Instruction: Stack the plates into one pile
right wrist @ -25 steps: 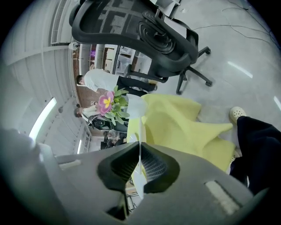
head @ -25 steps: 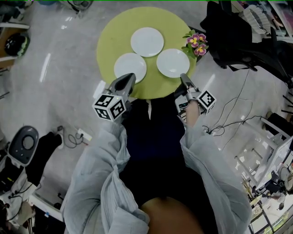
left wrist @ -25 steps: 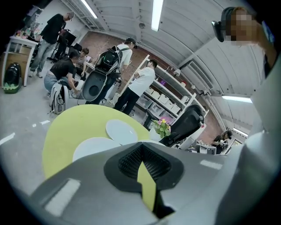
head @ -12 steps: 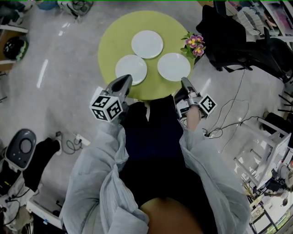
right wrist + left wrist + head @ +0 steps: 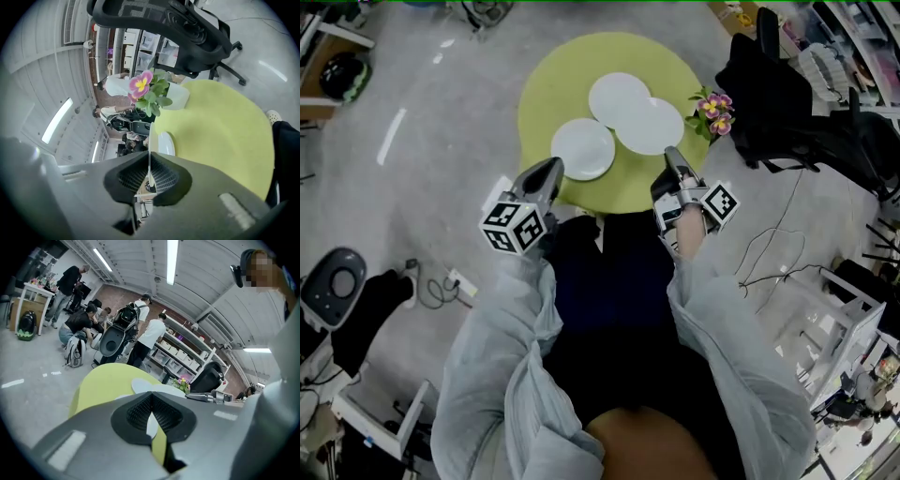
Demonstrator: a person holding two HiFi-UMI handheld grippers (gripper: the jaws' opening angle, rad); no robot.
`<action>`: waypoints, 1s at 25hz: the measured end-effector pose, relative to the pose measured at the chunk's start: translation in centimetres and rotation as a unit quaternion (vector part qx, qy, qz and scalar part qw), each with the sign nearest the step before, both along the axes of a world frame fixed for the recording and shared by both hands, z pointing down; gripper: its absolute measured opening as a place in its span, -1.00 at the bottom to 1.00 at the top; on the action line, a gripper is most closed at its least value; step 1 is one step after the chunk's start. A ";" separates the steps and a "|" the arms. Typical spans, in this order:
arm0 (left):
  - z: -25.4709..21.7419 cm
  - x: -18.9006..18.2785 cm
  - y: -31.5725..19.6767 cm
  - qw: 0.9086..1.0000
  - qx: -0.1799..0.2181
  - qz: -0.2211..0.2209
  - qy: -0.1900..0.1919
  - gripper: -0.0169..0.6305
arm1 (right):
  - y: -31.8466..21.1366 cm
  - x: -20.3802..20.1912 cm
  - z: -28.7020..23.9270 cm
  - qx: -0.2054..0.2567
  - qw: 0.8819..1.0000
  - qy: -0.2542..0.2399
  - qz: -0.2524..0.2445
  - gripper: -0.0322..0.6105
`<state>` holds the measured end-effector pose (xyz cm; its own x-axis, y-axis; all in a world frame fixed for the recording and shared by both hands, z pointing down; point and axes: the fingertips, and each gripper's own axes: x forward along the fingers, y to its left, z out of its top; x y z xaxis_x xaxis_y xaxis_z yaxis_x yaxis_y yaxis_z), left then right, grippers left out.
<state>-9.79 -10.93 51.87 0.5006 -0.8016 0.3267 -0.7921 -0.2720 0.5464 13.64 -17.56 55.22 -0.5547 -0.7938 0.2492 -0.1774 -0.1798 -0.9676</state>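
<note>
1. Head view: right gripper (image 5: pixel 671 157) holds a round white plate (image 5: pixel 654 127), which overlaps the far white plate (image 5: pixel 614 94) on the round yellow-green tabletop (image 5: pixel 546 94); near white plate (image 5: pixel 582 149) lies before left gripper (image 5: pixel 553 171).
2. Left gripper view: jaws together, empty.
3. Right gripper view: jaws clamp the round white plate's rim.

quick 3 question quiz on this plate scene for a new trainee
1. True or false: the right gripper has its jaws shut on a plate.
2. How many white plates are in the head view?
3. What stands at the right edge of the green table? A: a mug; B: potted flowers; C: a bottle.
Key: 1 true; 2 three; 3 B.
</note>
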 end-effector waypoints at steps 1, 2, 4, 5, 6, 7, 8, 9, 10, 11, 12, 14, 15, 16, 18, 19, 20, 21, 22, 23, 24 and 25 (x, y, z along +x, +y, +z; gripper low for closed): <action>0.1 -0.4 0.1 1.000 -0.001 -0.008 -0.001 -0.90 | -0.7 -0.4 0.3 0.003 1.000 0.003 -0.003 -0.84; 0.1 -0.8 0.3 1.000 -0.002 -0.016 -0.002 -0.90 | -1.3 -1.0 0.6 0.003 1.000 0.004 -0.006 -0.84; 0.2 -1.7 0.7 0.999 -0.005 -0.033 -0.003 -0.90 | -2.3 -2.5 0.7 -0.002 1.000 0.002 -0.019 -0.84; 0.2 -2.2 1.0 0.999 -0.007 -0.042 -0.003 -0.90 | -2.7 -3.3 0.6 -0.001 1.000 0.003 -0.027 -0.84; 0.2 -2.6 1.2 0.999 -0.008 -0.050 -0.003 -0.90 | -3.2 -4.0 0.6 0.002 0.999 0.006 -0.035 -0.84; 0.3 -3.1 1.5 0.998 -0.010 -0.058 -0.003 -0.90 | -3.6 -4.6 0.7 0.006 0.999 0.010 -0.039 -0.84; 0.4 -3.4 1.7 0.998 -0.012 -0.065 -0.003 -0.90 | -3.9 -5.0 0.8 0.008 0.999 0.013 -0.040 -0.84; 0.5 -3.8 1.9 0.997 -0.015 -0.071 -0.003 -0.90 | -4.3 -5.2 1.0 0.010 0.999 0.015 -0.038 -0.84; 0.6 -4.0 2.1 0.997 -0.017 -0.078 -0.003 -0.90 | -4.6 -5.4 1.2 0.010 0.999 0.015 -0.034 -0.84; 0.7 -4.2 2.2 0.996 -0.019 -0.084 -0.002 -0.90 | -4.9 -5.4 1.5 0.008 0.999 0.014 -0.029 -0.84; 0.8 -4.4 2.4 0.996 -0.020 -0.090 -0.001 -0.90 | -5.2 -5.6 1.7 0.006 1.000 0.014 -0.025 -0.84; 0.9 -4.7 2.7 0.995 -0.024 -0.099 -0.001 -0.90 | -5.7 -5.9 2.0 0.002 1.000 0.013 -0.020 -0.84; 1.0 -4.8 2.8 0.994 -0.025 -0.102 -0.001 -0.90 | -5.9 -6.1 2.3 -0.003 1.000 0.014 -0.018 -0.84; 1.1 -4.8 2.9 0.994 -0.026 -0.105 -0.001 -0.90 | -6.0 -6.1 2.7 -0.010 1.000 0.016 -0.016 -0.84; 1.2 -4.8 3.0 0.994 -0.029 -0.109 0.000 -0.90 | -6.0 -6.1 3.8 -0.027 0.999 0.021 -0.011 -0.85; 1.3 -4.8 3.0 0.994 -0.029 -0.110 0.000 -0.90 | -5.9 -6.0 4.3 -0.037 0.999 0.024 -0.007 -0.84; 1.3 -4.8 3.0 0.993 -0.030 -0.110 0.000 -0.90 | -5.9 -5.9 4.8 -0.048 0.998 0.027 -0.003 -0.84; 1.3 -4.8 3.0 0.993 -0.030 -0.110 -0.001 -0.90 | -5.8 -5.9 5.3 -0.059 0.998 0.030 0.001 -0.84; 1.3 -4.8 3.0 0.993 -0.031 -0.110 -0.001 -0.90 | -5.8 -5.8 5.6 -0.068 0.997 0.032 0.004 -0.84; 1.3 -4.7 3.0 0.993 -0.031 -0.110 -0.001 -0.90 | -5.8 -5.8 5.8 -0.074 0.997 0.034 0.005 -0.84; 1.3 -4.7 3.0 0.993 -0.031 -0.110 -0.001 -0.90 | -5.8 -5.8 6.0 -0.079 0.996 0.037 0.006 -0.84; 1.2 -4.6 3.0 0.993 -0.031 -0.110 -0.001 -0.90 | -5.8 -5.8 6.2 -0.083 0.996 0.041 0.007 -0.84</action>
